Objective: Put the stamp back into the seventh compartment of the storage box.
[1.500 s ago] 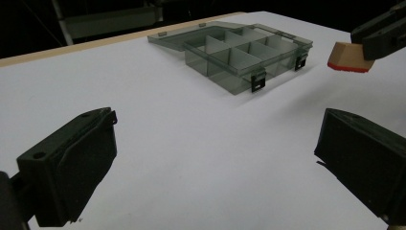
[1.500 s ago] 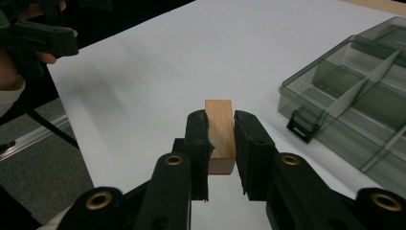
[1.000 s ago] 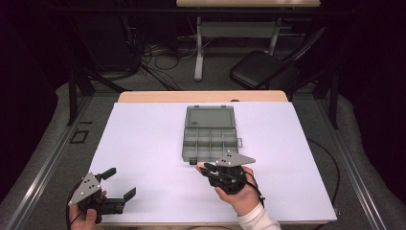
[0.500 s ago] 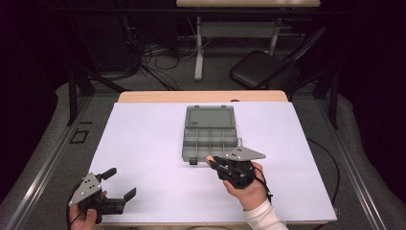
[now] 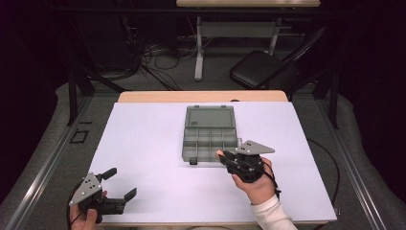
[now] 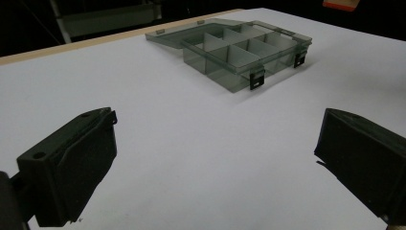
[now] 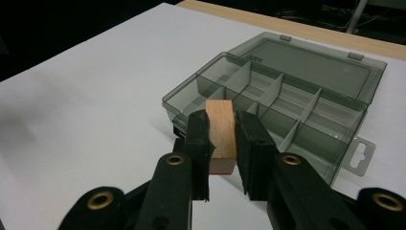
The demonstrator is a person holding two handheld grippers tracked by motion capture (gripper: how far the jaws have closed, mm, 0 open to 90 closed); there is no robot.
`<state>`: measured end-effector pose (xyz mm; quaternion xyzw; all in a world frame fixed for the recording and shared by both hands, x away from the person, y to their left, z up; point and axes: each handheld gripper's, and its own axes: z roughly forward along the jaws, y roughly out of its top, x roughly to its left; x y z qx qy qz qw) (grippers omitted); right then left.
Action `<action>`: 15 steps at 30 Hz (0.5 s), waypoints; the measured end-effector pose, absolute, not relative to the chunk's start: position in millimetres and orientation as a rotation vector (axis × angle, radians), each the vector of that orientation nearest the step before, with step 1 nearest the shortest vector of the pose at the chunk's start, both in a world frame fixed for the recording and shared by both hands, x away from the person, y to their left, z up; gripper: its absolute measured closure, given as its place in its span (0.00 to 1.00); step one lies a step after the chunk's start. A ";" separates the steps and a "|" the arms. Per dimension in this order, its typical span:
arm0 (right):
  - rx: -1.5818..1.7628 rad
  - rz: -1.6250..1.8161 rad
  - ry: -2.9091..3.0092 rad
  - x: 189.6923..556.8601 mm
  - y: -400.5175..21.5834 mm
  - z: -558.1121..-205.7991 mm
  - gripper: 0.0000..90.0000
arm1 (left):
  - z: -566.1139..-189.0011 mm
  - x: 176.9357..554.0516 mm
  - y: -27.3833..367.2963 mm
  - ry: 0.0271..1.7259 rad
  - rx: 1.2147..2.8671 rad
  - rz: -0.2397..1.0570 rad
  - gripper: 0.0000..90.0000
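Lower left of the high view: left gripper [image 5: 118, 184] sat at the near edge of the counter [image 5: 143, 143], jaws wide apart, nothing between them. Centre: open compartment box [image 5: 209, 136], lid laid flat behind it. Just right of its near edge: right gripper [image 5: 223, 158], jaws clamped on a wooden block [image 7: 221, 129], held beside the box's front wall.

tabletop [image 5: 143, 143]: white sheet bare left of and in front of the organizer box [image 5: 209, 139], wide passage there
obstacle: organizer box mid-tabletop, lid [image 5: 210, 116] flat open behind it
right tongs [image 5: 221, 156]: block [image 7: 221, 125] held just at box's near right corner
left tongs [image 5: 120, 183]: near left edge, well apart from box
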<state>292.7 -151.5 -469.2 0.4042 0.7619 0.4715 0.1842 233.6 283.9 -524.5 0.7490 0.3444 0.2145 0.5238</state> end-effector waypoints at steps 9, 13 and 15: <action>1.143 1.309 2.144 299.4 -155.5 -467.0 0.85 | -524.4 233.3 284.2 0.828 1.794 0.513 0.01; 1.148 1.298 2.144 304.0 -154.7 -469.0 0.85 | -524.5 233.2 283.9 0.829 1.792 0.515 0.01; 1.155 1.288 2.158 308.5 -153.7 -470.6 0.85 | -524.3 233.2 284.0 0.829 1.796 0.516 0.01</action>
